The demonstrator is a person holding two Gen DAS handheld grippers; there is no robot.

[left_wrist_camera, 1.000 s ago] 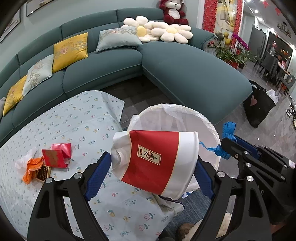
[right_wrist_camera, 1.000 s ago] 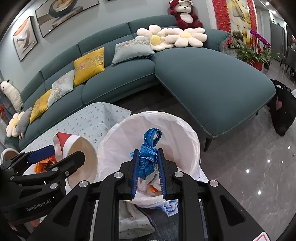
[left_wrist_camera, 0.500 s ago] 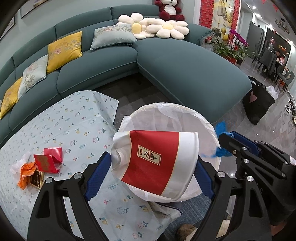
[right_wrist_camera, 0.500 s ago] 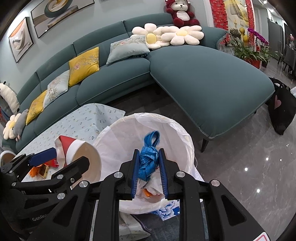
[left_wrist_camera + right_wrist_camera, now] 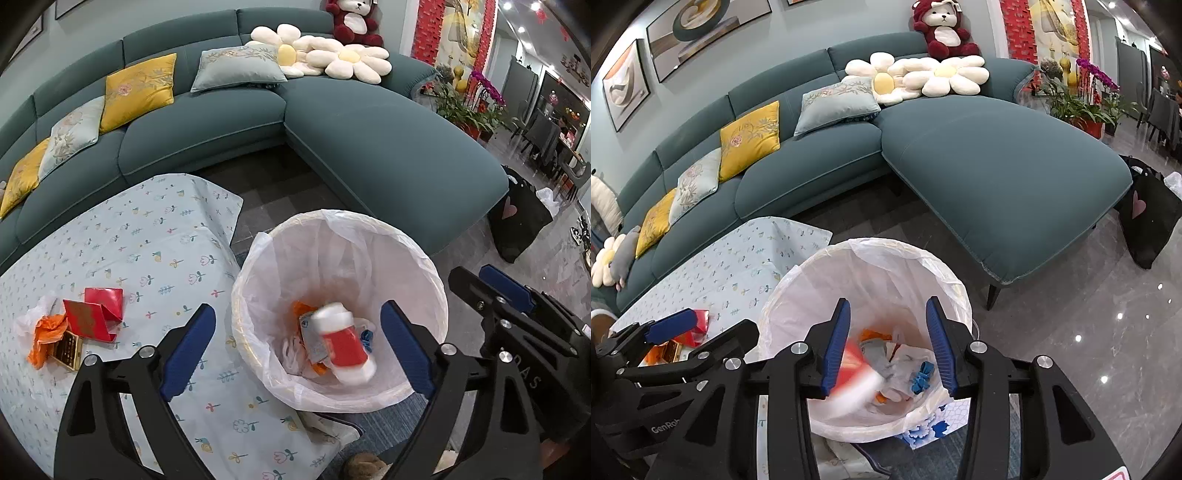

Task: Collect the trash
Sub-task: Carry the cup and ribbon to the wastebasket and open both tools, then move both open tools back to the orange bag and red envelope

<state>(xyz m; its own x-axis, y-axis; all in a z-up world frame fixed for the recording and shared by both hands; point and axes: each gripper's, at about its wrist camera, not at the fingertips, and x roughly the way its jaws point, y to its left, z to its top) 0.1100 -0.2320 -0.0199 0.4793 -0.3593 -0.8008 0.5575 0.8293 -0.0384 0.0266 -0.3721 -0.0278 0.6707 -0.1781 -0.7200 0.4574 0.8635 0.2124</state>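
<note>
A white-lined trash bin stands on the floor beside the table. The red and white paper cup is blurred inside it, among wrappers. A crumpled blue strap lies on the trash too. My left gripper hangs over the bin, its jaws opening with nothing between them. My right gripper is also above the bin, jaws opening and empty. On the flowered tablecloth lie red envelopes, an orange wrapper and a gold box.
A teal corner sofa with cushions curves behind the table and bin. A black bag sits on the glossy floor at the right. Potted flowers stand at the far right. A rug lies under the bin.
The left gripper has let go of the red and white cup, which has dropped into the bin. The right gripper has opened and the blue strap has fallen onto the trash.
</note>
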